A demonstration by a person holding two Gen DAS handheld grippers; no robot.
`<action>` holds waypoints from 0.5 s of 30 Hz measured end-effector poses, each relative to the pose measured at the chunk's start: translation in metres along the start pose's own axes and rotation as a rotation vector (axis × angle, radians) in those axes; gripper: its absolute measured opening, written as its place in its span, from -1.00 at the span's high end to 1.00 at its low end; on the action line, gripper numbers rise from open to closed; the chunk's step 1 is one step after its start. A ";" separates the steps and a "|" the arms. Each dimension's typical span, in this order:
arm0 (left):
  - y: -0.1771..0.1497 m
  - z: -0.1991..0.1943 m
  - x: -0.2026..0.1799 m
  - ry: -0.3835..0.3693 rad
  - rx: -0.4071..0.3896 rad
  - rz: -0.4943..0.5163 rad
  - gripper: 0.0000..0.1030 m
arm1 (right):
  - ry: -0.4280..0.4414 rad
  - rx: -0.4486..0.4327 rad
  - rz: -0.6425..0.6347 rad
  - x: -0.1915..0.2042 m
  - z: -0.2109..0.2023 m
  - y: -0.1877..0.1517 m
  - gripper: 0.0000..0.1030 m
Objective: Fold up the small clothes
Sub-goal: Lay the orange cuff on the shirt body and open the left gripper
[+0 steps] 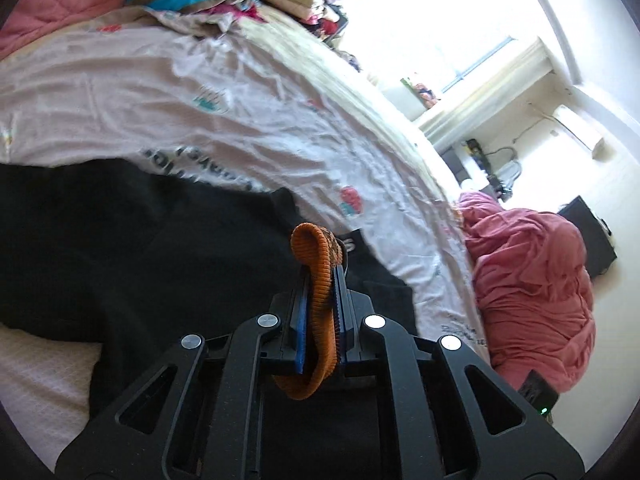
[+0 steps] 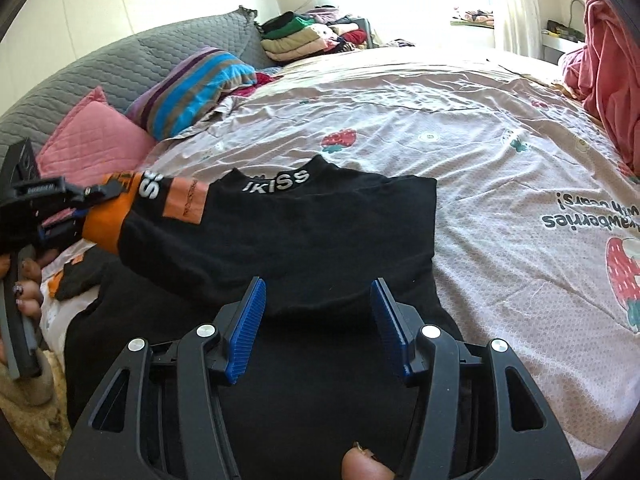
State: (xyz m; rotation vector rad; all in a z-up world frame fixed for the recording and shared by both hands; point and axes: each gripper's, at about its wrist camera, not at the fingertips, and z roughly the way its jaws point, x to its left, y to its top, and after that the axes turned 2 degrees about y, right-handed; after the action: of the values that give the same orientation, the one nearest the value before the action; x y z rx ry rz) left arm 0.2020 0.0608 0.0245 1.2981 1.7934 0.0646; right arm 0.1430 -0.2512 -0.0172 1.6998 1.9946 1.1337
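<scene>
A bed sheet (image 2: 460, 128) printed with strawberries carries a black top (image 2: 304, 220) lying flat near the front edge, over which the right gripper (image 2: 318, 320) hangs with jaws apart and empty, while the left gripper (image 1: 320, 280) is clamped tight on the top's orange cuff (image 1: 318, 272).

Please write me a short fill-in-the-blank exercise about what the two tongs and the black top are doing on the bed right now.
1. The left tongs are shut on the top's ____ cuff.
2. The right tongs stand ____ above the black top, holding nothing.
3. White letters on the top's collar end in "____".
4. The bedsheet is printed with ____.

Missing words: orange; open; SS; strawberries
</scene>
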 end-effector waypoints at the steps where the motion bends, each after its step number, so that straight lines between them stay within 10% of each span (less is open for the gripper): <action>1: -0.002 0.003 0.006 0.003 0.011 -0.012 0.91 | -0.003 0.004 0.000 0.000 0.002 0.001 -0.03; 15: -0.010 0.000 0.010 0.150 -0.011 0.092 0.79 | -0.077 0.067 -0.054 0.012 0.034 0.013 -0.08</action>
State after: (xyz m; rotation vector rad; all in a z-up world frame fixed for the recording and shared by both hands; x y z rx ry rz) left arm 0.1940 0.0636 0.0133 1.3987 1.8556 0.2281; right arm 0.1718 -0.2276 -0.0273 1.6837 2.0391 0.9789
